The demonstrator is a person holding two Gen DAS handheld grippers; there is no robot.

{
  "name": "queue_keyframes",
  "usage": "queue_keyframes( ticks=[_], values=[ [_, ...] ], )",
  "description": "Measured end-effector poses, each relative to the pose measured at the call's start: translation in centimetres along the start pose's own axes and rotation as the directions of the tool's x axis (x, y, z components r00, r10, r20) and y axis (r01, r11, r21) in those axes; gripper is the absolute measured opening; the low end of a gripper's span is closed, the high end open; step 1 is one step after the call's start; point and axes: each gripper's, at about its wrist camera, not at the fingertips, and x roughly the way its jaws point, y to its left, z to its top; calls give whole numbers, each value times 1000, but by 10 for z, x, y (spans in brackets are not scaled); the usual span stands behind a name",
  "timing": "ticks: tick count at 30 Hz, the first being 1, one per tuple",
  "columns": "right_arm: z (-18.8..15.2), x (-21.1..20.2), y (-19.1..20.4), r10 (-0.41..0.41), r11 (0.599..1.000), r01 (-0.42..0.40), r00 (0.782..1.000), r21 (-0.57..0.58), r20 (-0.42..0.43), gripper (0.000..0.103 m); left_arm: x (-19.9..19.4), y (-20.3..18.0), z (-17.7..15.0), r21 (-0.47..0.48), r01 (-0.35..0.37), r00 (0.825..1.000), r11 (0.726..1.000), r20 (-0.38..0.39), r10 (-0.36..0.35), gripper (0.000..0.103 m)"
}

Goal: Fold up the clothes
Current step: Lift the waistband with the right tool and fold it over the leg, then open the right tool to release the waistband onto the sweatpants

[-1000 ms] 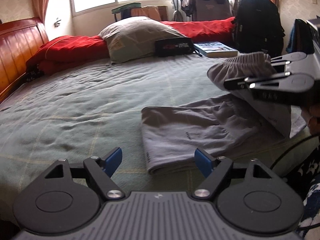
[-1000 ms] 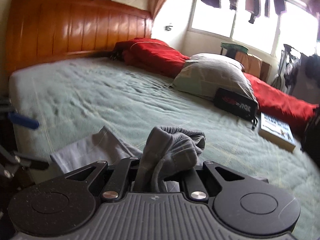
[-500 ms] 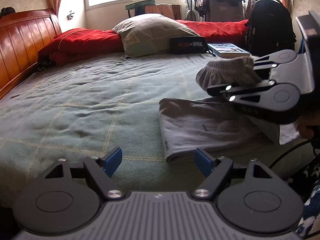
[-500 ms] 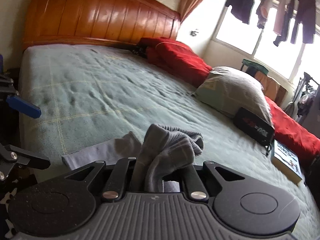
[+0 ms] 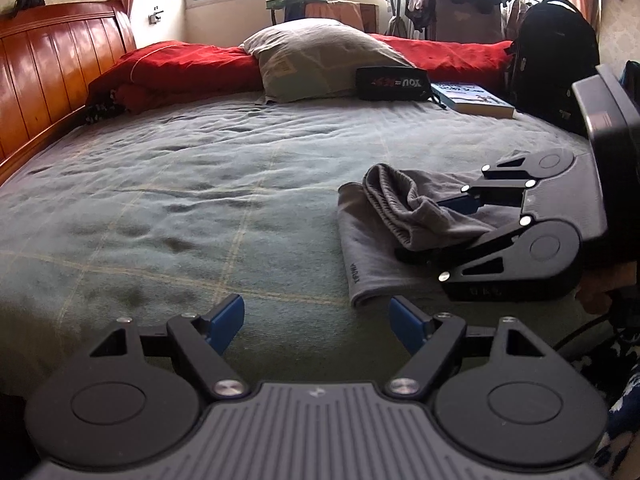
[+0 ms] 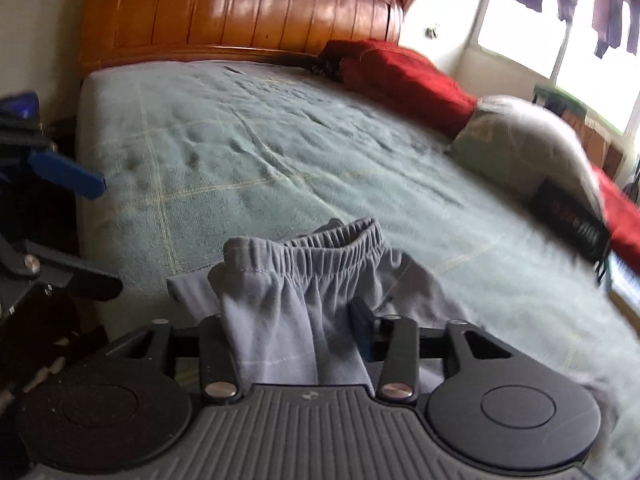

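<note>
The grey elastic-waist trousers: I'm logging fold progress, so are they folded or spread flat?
Partly folded: the grey elastic-waist trousers lie doubled on the green bedspread, waistband end bunched on top.

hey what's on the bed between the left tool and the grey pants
Nothing: in the left wrist view only bare green bedspread separates the open left tool from the grey pants.

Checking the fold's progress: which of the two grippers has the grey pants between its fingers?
The right gripper, with the grey pants draped between its parted fingers. The left gripper is open with nothing between its fingers.
</note>
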Motion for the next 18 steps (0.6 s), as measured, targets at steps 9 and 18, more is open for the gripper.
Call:
queue_keyframes(
  ticks=[9, 18],
  values=[
    [-12, -61, -51, 223, 953, -235, 972, 194, 78, 77, 0, -8, 9, -44, 96, 995, 994, 29, -95, 79],
    [-53, -125, -122, -4, 939, -38, 992, 343, 123, 78, 45, -11, 43, -198, 279, 960, 940, 75, -269, 52]
  ],
)
